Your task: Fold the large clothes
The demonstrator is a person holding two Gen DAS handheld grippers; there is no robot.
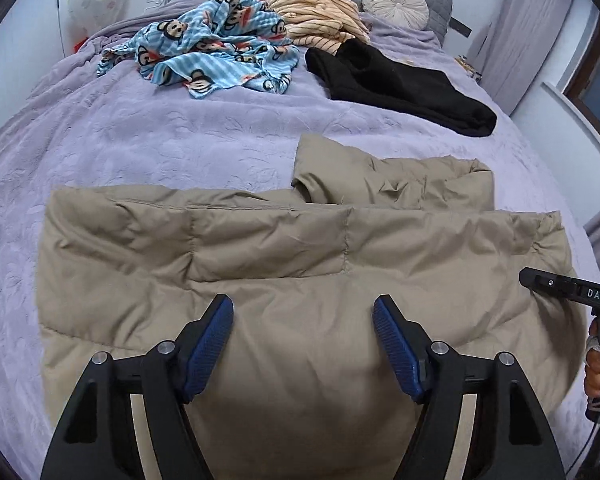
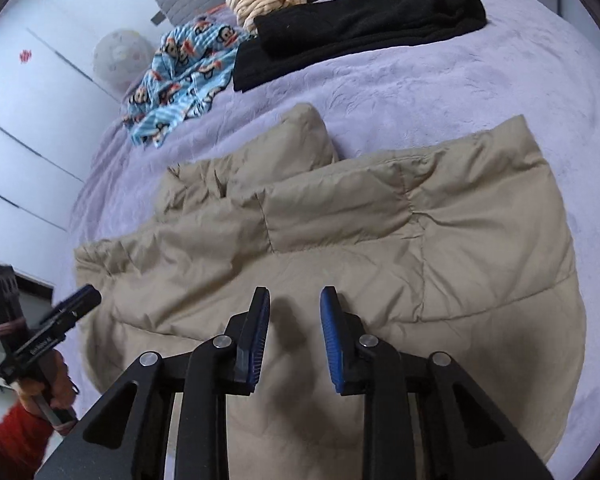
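Bed (image 1: pixel 148 136): your lavender bedspread carries everything here.
Puffer jacket (image 1: pixel 300 264): the tan quilted jacket lies spread across the near part of the bed, a padded part (image 1: pixel 388 180) sticking out beyond its far edge; it sits below and ahead of both pairs of fingers.
Black garment (image 1: pixel 400 84): lies beyond the jacket, apart from it.
Monkey-print cloth (image 1: pixel 216 44): blue striped, crumpled near the headboard, beside a heap of peach striped fabric (image 1: pixel 320 12).
Left gripper (image 1: pixel 303 334): your fingers stand wide apart over the jacket, nothing between them.
Right gripper (image 2: pixel 295 328): fingers parted by a narrow gap, released, jacket beneath them.
Writing: "DAS" reads on the right gripper's body at the left view's right edge.
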